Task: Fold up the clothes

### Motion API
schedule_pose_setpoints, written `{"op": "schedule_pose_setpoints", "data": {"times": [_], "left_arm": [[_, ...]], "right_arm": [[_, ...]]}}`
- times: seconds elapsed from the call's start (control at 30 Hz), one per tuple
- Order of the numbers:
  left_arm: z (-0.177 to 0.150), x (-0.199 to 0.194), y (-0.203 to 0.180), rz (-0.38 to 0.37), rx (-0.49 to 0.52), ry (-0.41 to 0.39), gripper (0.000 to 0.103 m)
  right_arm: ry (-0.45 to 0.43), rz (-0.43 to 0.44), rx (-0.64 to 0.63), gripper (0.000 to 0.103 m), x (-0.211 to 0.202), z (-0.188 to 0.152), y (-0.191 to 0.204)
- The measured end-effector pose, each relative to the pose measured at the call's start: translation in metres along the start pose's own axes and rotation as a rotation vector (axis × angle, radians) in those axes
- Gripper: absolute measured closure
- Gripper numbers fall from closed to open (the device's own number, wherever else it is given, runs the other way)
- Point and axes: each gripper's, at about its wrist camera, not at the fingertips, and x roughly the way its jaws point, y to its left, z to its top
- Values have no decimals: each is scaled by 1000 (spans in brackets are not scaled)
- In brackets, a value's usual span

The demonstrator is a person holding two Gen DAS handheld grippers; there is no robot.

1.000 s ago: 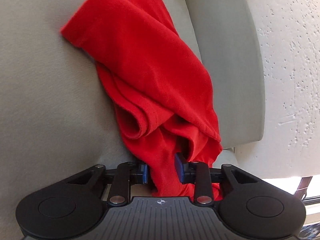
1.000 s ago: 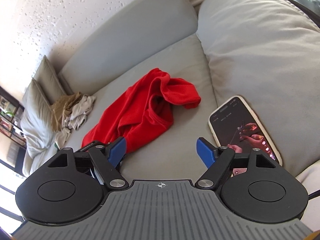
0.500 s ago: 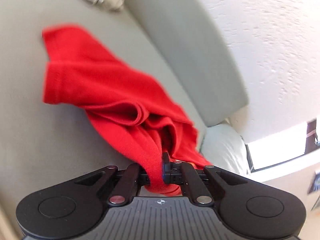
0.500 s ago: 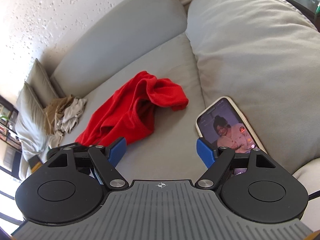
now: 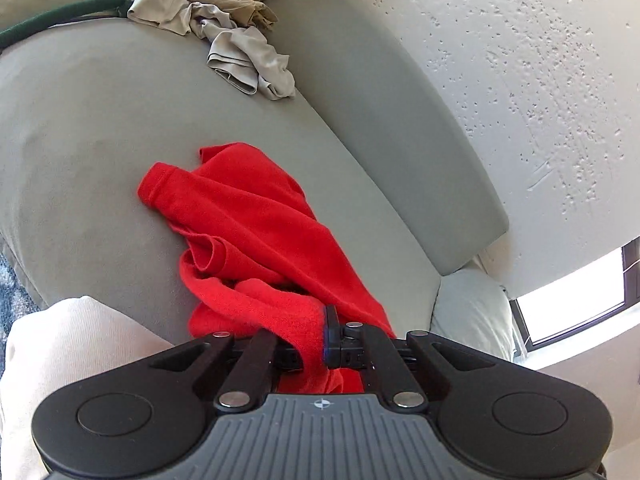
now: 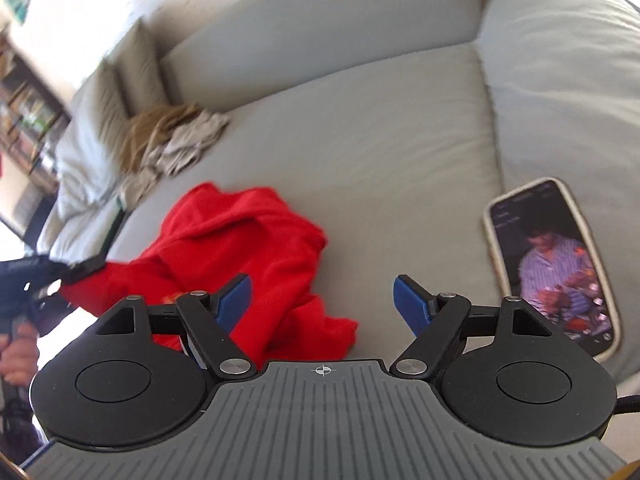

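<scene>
Here, your left gripper [image 5: 316, 344] is clamped on a bunched edge of the crumpled red fleece garment [image 5: 248, 236], which trails from the jaws across the grey fabric sofa seat [image 5: 92, 152]. Your right gripper [image 6: 322, 304] hangs above the same seat with its blue-padded jaws spread wide and empty, the garment just left of it and a lit white-cased smartphone [image 6: 552, 264] to the right. A heap of tan and beige clothes [image 5: 224, 20] lies well apart, near the backrest.

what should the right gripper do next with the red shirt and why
Probably bring the right gripper down onto the free edge of the red shirt nearest it and close. The left gripper is clamped on one bunched end, the right one is open and holds nothing, and the shirt lies crumpled on the sofa seat, so spreading it needs a second hold.
</scene>
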Motion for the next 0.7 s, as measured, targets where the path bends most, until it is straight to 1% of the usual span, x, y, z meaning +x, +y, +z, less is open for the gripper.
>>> {"op": "schedule_pose_setpoints", "data": {"times": [0.1,0.17,0.2,0.23,0.3,0.33,0.4,0.43,0.5,0.53,0.57,0.63,0.7], "left_arm": [[3,5,5,2,9,-4,102],[4,2,8,3,8,-9,102],[5,2,8,5,7,-13,102],[3,-3,8,9,6,-17,102],[2,-4,12,15,5,-17,102],[2,-3,12,18,6,-15,102],[2,0,12,27,15,-11,102],[2,1,11,33,21,-10,102],[2,3,10,45,34,-7,102],[5,6,9,59,49,-12,102],[8,7,7,72,60,-18,102],[14,8,5,85,74,-31,102],[18,11,3,78,72,-34,102]], "right_arm": [[23,44,-206,24,11,-20,35],[32,22,-337,24,16,-33,53],[25,2,-378,26,18,-38,58],[15,-20,-412,32,19,-43,62],[-18,-70,-461,49,20,-49,68],[-33,-101,-456,61,23,-48,68],[-48,-153,-432,78,29,-41,66],[-44,-168,-409,101,33,-33,63],[-59,-197,-365,100,40,-15,56],[-85,-216,-339,101,41,-2,49],[-133,-249,-283,101,37,16,37],[-237,-320,-155,101,27,56,11],[-331,-376,45,101,12,90,-25]]}}
